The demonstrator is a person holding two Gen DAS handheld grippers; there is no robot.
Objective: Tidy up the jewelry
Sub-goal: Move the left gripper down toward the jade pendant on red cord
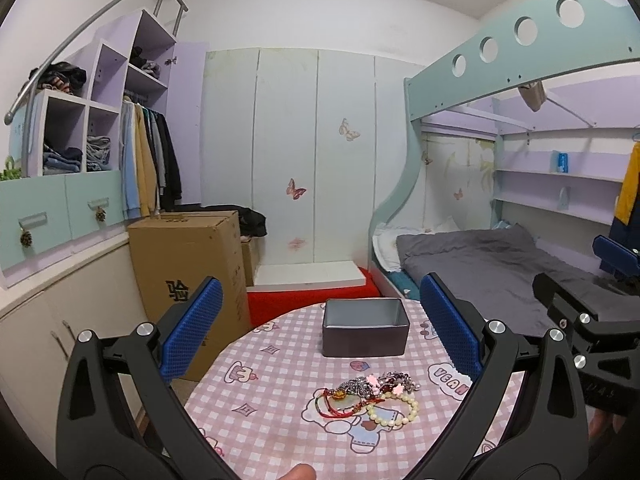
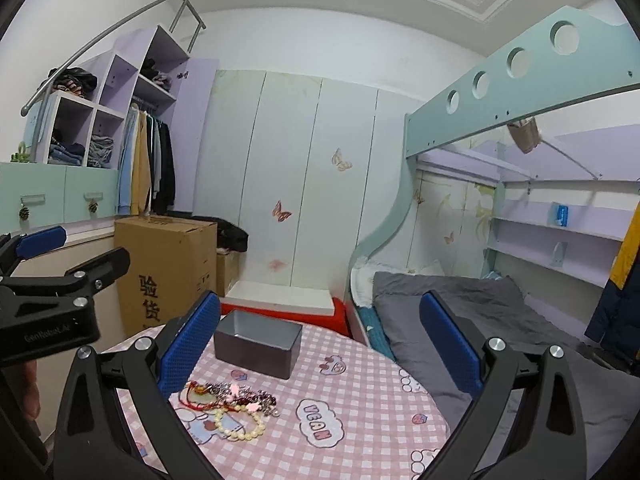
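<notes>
A pile of jewelry lies on the round table with a pink checked cloth: a cream bead bracelet, red cords and dark beaded pieces. An open grey tin box stands behind it. My left gripper is open and empty, held above the table in front of the pile. In the right wrist view the pile and bead bracelet lie at lower left, the tin beyond. My right gripper is open and empty, to the right of the pile.
A cardboard box stands left of the table by cupboards. A bunk bed with grey bedding is on the right. A red mat and white wardrobe doors are behind the table.
</notes>
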